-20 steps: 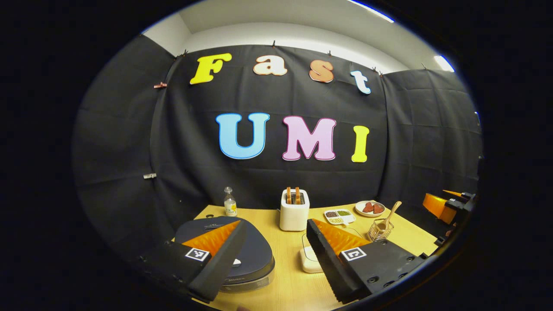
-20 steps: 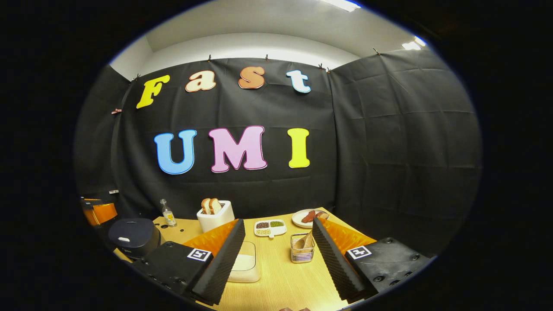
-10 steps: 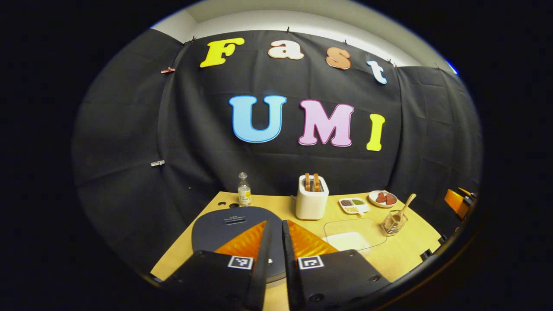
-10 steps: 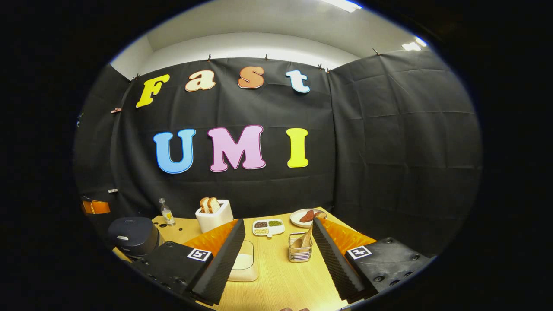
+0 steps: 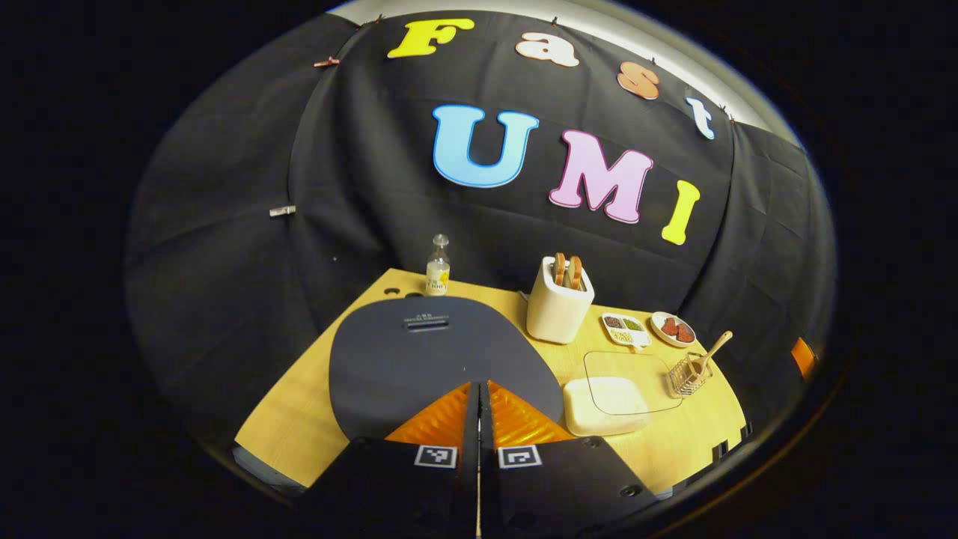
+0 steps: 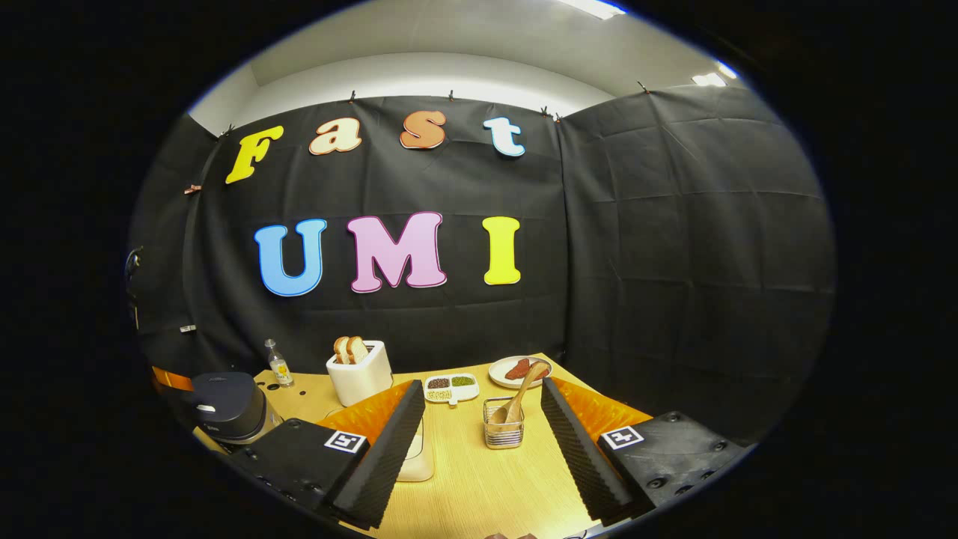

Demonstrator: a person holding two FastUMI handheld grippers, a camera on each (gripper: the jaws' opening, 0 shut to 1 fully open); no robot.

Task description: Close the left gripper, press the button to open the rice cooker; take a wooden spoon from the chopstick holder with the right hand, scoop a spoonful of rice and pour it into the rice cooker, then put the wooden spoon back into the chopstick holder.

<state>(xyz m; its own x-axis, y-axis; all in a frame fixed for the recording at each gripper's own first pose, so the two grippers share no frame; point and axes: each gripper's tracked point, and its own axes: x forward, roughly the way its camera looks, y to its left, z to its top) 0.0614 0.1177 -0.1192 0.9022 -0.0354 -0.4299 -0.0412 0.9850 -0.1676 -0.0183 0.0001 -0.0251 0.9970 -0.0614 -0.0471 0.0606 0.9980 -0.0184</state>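
In the left gripper view my left gripper [image 5: 479,385] is shut, its fingers together with nothing between them, over the front part of the dark grey rice cooker [image 5: 441,352]. The lid is down and the fingers hide the button. A rice box [image 5: 606,393], white with a clear lid, lies right of the cooker. Beyond it a wire chopstick holder [image 5: 688,374] holds the wooden spoon [image 5: 711,352]. In the right gripper view my right gripper [image 6: 483,389] stands open above the table. The chopstick holder [image 6: 503,433] and spoon [image 6: 520,393] sit ahead, between its fingers and apart from them. The rice cooker [image 6: 228,408] is far left.
A white toaster [image 5: 557,303] with bread, a small bottle [image 5: 438,266], a divided dish [image 5: 625,329] of grains and a plate [image 5: 673,328] stand along the table's back. The black cloth wall rises right behind them. The table edge [image 5: 284,442] runs close on the left.
My left gripper has gone from open to shut and has moved forward and tipped down over the cooker lid. The right gripper has shifted slightly, bringing the chopstick holder between its fingers.
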